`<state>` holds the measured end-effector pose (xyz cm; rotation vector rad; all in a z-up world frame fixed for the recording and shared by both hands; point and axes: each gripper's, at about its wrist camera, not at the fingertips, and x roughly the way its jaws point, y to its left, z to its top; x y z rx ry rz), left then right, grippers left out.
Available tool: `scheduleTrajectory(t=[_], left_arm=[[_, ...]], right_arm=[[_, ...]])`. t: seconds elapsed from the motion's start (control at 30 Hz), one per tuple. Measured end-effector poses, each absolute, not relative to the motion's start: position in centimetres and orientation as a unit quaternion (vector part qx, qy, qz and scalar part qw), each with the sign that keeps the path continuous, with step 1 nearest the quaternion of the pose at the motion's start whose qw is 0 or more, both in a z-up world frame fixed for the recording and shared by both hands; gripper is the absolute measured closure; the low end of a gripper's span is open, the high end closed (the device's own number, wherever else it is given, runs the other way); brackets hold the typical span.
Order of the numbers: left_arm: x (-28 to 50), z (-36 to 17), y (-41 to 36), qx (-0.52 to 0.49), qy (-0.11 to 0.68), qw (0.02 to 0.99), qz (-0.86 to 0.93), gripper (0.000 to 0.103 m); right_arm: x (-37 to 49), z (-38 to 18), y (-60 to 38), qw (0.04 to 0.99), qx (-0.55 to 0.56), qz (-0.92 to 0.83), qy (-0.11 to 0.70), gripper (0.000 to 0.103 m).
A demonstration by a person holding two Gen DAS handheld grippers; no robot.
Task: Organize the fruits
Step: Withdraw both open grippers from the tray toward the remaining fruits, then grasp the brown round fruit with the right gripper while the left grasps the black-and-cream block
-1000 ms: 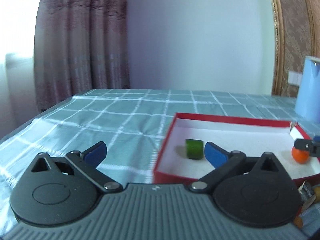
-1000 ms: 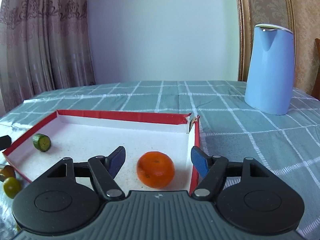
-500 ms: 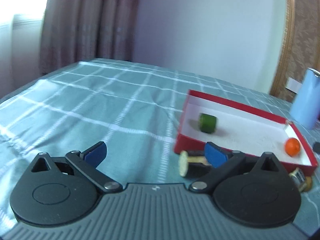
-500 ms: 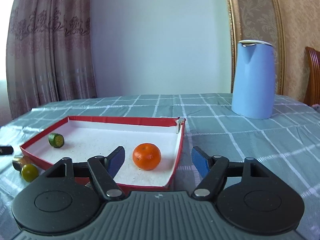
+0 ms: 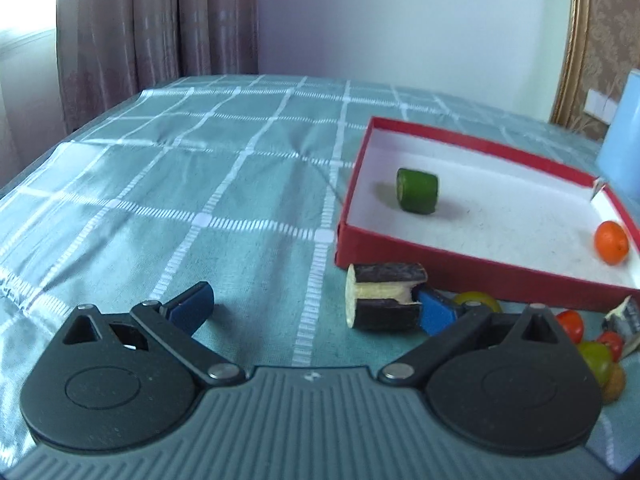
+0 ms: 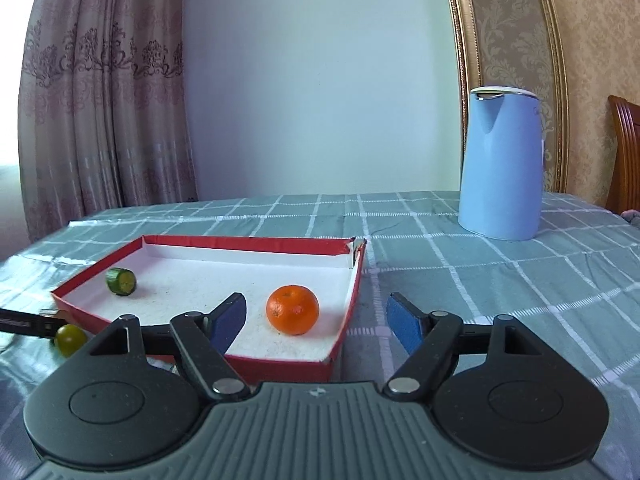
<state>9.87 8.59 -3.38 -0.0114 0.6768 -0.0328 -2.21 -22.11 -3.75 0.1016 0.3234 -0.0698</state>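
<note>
Blue pads mark your left gripper, spread wide and empty, angled down at the table. Its right pad sits just beside the dark cut piece with a pale core, which lies outside the red box. Your right gripper is likewise spread, holding nothing, facing the orange inside the box. A green chunk is boxed too; small tomatoes remain outside. Judged step: reaching for the next loose piece. Centre the dark piece between the pads before you close.
</note>
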Motion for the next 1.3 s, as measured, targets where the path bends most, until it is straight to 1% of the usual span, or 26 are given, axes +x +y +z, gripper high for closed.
scheduleTrajectory(t=[0.1, 0.23, 0.4, 0.5, 0.57, 0.6, 0.67, 0.7, 0.77, 0.87, 0.93, 0.97, 1.13, 1.23, 1.3], left_arm=[[10.1, -3.5, 8.2, 0.008, 0.334, 0.942, -0.01, 0.0], [10.1, -3.5, 8.3, 0.004, 0.334, 0.942, -0.011, 0.0], [10.0, -3.5, 8.4, 0.004, 0.335, 0.942, -0.011, 0.0], [10.1, -3.5, 8.3, 0.004, 0.335, 0.942, -0.01, 0.0], [10.1, -3.5, 8.4, 0.004, 0.335, 0.942, -0.011, 0.0], [10.1, -3.5, 8.3, 0.004, 0.335, 0.942, -0.011, 0.0], [10.1, -3.5, 8.4, 0.004, 0.335, 0.942, -0.011, 0.0], [10.1, -3.5, 8.3, 0.004, 0.335, 0.942, -0.011, 0.0], [10.1, -3.5, 8.3, 0.005, 0.335, 0.942, -0.01, 0.0], [10.1, -3.5, 8.3, 0.004, 0.335, 0.942, -0.01, 0.0], [10.1, -3.5, 8.3, 0.004, 0.335, 0.942, -0.011, 0.0], [10.1, -3.5, 8.3, 0.004, 0.335, 0.942, -0.011, 0.0], [10.1, -3.4, 8.4, -0.001, 0.334, 0.943, -0.013, 0.001], [9.9, -3.3, 8.4, -0.002, 0.33, 0.944, -0.007, 0.005], [9.7, -3.2, 8.7, -0.008, 0.324, 0.946, -0.007, 0.012]], right_arm=[[-3.4, -4.3, -22.2, 0.984, 0.041, -0.026, 0.174, 0.026], [-3.5, -4.8, -22.6, 0.975, 0.055, -0.003, 0.215, 0.026], [-2.2, -5.8, -21.3, 0.961, 0.025, 0.016, 0.275, 0.026], [-1.9, -6.1, -20.5, 0.958, 0.017, 0.021, 0.284, 0.026], [-1.5, -6.1, -20.1, 0.957, 0.011, 0.026, 0.289, 0.032], [-1.3, -6.2, -19.8, 0.956, 0.007, 0.028, 0.293, 0.034], [-0.7, -6.4, -19.2, 0.952, -0.008, 0.031, 0.305, 0.042], [-0.6, -6.5, -19.0, 0.952, -0.014, 0.03, 0.305, 0.044], [-0.2, -6.4, -18.7, 0.952, -0.022, 0.038, 0.303, 0.052], [-0.1, -6.4, -18.4, 0.952, -0.027, 0.043, 0.302, 0.057], [-0.2, -6.4, -18.2, 0.952, -0.028, 0.057, 0.301, 0.07], [-0.2, -6.4, -18.1, 0.951, -0.029, 0.058, 0.301, 0.072], [-0.3, -6.3, -18.2, 0.952, -0.021, 0.06, 0.3, 0.074], [-0.7, -6.2, -18.4, 0.953, -0.011, 0.058, 0.299, 0.074], [-1.2, -6.1, -18.6, 0.953, -0.005, 0.059, 0.296, 0.074]])
